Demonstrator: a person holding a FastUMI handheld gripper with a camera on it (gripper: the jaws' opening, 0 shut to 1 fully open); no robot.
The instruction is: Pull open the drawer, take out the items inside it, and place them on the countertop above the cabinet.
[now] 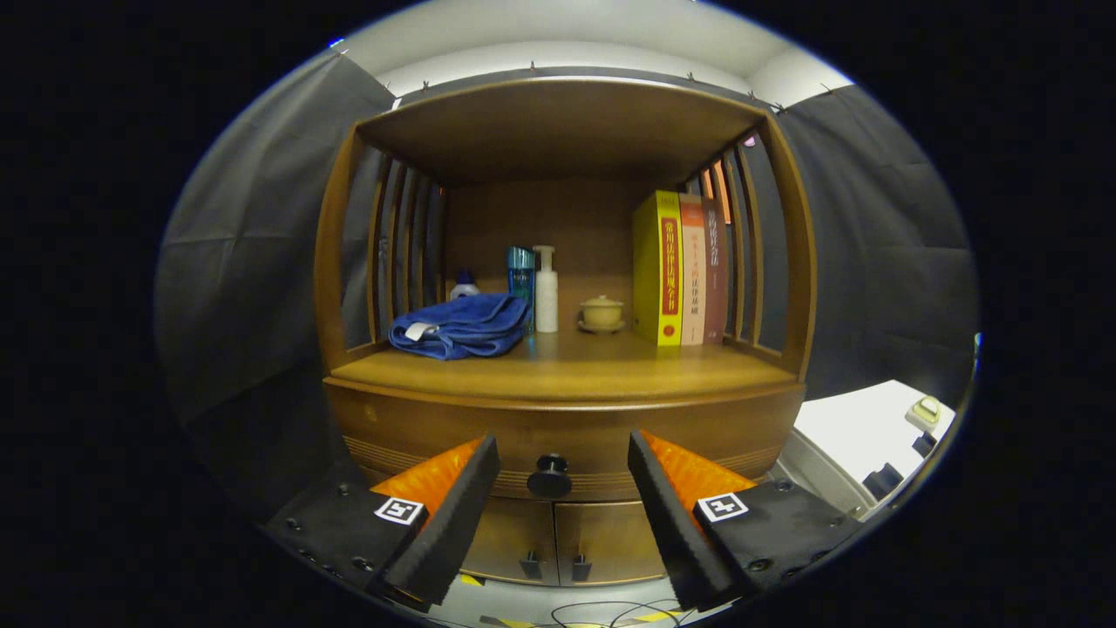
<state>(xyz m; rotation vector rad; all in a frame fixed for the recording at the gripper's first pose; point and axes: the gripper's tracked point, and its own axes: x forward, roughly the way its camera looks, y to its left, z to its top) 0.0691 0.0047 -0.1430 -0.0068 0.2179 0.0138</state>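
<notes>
Hand-held gripper (pixel 558 515) wide, empty; drawer knob (pixel 549 476) centred between fingers, probably just beyond tips. Advance straight, close on knob, pull level.

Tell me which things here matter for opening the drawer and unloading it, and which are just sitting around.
For the job:
drawer knob, between the open tool fingers
drawer front
countertop

Just lying about:
blue towel
white pump bottle
blue bottle
lidded cup
books
</notes>
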